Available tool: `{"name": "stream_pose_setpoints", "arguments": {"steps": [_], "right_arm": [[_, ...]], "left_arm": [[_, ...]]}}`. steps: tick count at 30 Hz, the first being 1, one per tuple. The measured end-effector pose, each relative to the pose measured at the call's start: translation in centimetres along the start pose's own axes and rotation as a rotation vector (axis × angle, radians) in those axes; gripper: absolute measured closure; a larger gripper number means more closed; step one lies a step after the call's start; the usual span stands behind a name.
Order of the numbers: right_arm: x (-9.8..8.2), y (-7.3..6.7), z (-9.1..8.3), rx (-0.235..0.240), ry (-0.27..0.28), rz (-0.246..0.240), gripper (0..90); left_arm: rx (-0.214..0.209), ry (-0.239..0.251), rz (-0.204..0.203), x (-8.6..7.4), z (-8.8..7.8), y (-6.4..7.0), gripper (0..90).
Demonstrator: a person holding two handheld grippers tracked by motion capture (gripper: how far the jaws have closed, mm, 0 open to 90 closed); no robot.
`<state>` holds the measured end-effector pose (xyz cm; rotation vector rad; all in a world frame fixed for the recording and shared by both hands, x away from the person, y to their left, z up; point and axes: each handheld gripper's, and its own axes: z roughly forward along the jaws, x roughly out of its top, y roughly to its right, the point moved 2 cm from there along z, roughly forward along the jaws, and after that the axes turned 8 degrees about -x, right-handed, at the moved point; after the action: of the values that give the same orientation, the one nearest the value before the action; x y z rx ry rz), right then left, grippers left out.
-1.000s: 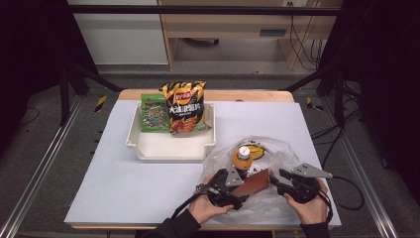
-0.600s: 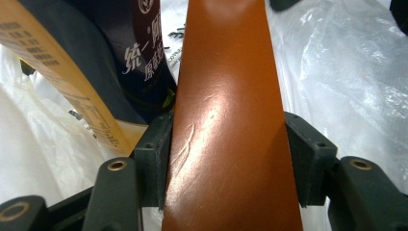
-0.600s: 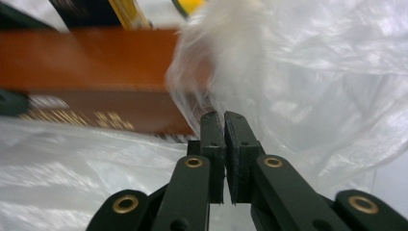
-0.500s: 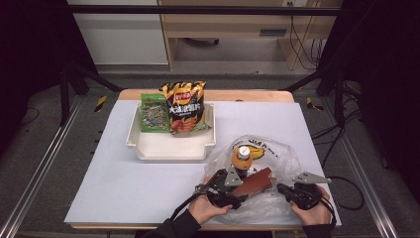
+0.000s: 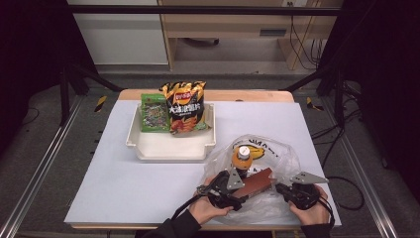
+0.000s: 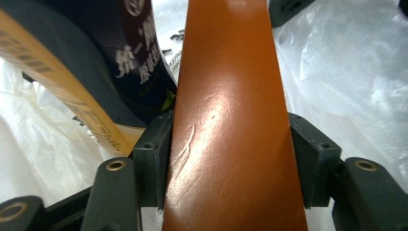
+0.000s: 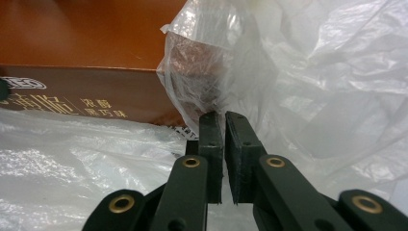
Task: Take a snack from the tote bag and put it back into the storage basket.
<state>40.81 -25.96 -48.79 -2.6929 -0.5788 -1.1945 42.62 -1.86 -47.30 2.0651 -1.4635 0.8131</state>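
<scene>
Two grippers work one bag: the left gripper (image 5: 236, 190) clamps the brown box (image 5: 256, 181) lengthwise, while the right gripper (image 7: 224, 126), at the box's far end, pinches the plastic bag (image 5: 282, 158).

I have a long brown box (image 5: 256, 181) with a glossy top and pale print on its darker side, lying at a slant, one end clamped across its width, the other end inside the clear plastic bag (image 5: 277, 163). That crumpled bag sprawls open at the bench's near right, a fold pinched.
</scene>
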Motion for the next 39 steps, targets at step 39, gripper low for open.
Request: {"name": "stream_pose_setpoints", "arguments": {"steps": [39], "right_arm": [[1.3,-0.5,-1.3,0.040,0.122,0.003,66.4]], "left_arm": [[-0.012,0.155,0.026,3.1,-7.0,0.8,43.1]]}}
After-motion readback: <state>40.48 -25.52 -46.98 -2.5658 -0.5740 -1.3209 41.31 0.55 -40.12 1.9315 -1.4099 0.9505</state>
